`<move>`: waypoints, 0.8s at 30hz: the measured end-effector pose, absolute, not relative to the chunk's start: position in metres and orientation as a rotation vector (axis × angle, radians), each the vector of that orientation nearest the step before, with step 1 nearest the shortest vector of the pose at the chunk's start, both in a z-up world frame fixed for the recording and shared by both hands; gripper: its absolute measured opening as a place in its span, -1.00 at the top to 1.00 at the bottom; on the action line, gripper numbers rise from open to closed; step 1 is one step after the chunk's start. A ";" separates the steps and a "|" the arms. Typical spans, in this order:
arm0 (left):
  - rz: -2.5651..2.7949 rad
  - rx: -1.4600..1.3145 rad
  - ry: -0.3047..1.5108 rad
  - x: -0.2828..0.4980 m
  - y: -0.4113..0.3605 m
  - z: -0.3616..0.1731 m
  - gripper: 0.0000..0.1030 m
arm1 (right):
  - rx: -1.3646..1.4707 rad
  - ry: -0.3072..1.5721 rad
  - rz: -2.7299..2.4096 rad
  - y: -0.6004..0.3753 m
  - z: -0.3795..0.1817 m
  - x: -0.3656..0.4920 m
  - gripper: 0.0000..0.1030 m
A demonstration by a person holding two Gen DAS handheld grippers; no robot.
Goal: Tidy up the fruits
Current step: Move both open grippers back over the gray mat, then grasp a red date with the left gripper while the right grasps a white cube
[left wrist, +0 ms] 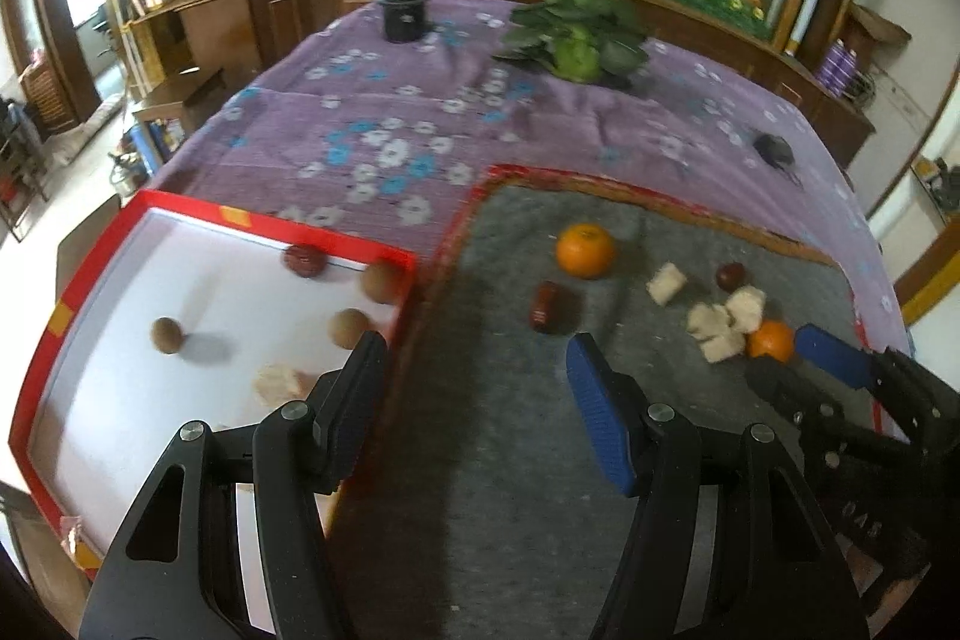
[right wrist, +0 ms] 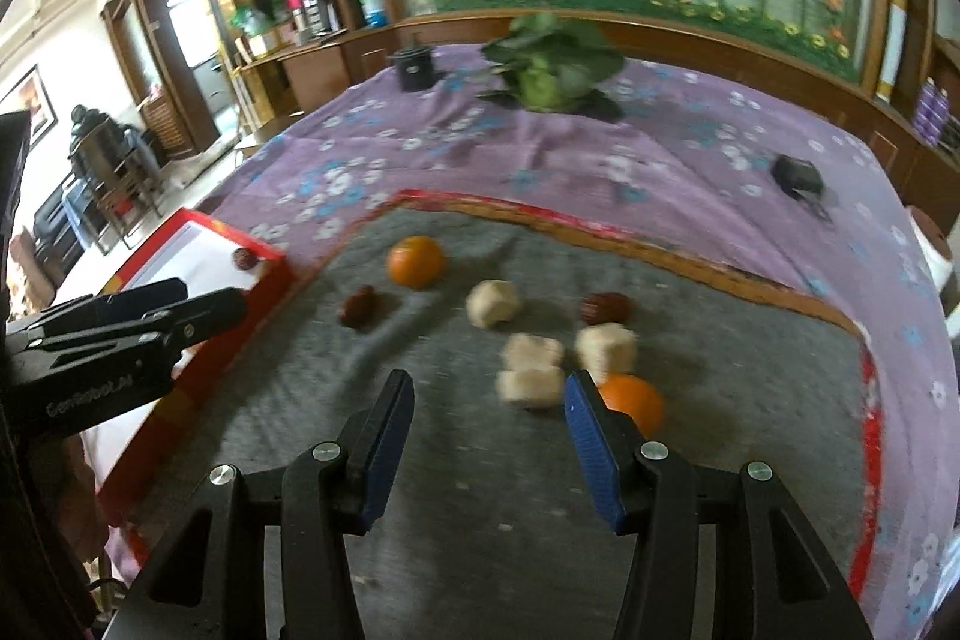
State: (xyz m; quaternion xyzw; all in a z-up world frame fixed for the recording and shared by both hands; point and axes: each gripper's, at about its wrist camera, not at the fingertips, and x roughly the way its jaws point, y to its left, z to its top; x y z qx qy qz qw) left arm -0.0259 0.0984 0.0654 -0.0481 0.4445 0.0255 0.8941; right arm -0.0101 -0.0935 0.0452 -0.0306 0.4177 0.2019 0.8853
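Fruits: near orange [right wrist: 636, 400] beside right gripper [right wrist: 489, 445] looks firm, round, prob. rolls; pinch across widest part. Both grippers spread, empty; left gripper [left wrist: 474, 388] by red box [left wrist: 36, 376].

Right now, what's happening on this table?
A person with a gripper in each hand is sorting fruit from a grey mat into a red box. Three brown round fruits, a red date and a pale chunk already lie in the box. Two oranges, two dates and four pale chunks remain on the mat. The left gripper and right gripper both hang open and empty, the right one near the closer orange.
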 end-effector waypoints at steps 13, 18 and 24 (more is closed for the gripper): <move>-0.105 -0.003 0.993 -0.007 0.055 0.039 -0.22 | -0.004 0.882 0.346 -0.158 0.040 -0.003 0.00; -0.101 -0.059 1.012 0.011 0.065 0.030 -0.21 | -0.013 0.884 0.379 -0.153 0.036 -0.003 0.00; -0.066 -0.064 1.015 0.026 0.073 0.023 -0.11 | -0.011 0.880 0.441 -0.146 0.034 -0.003 0.00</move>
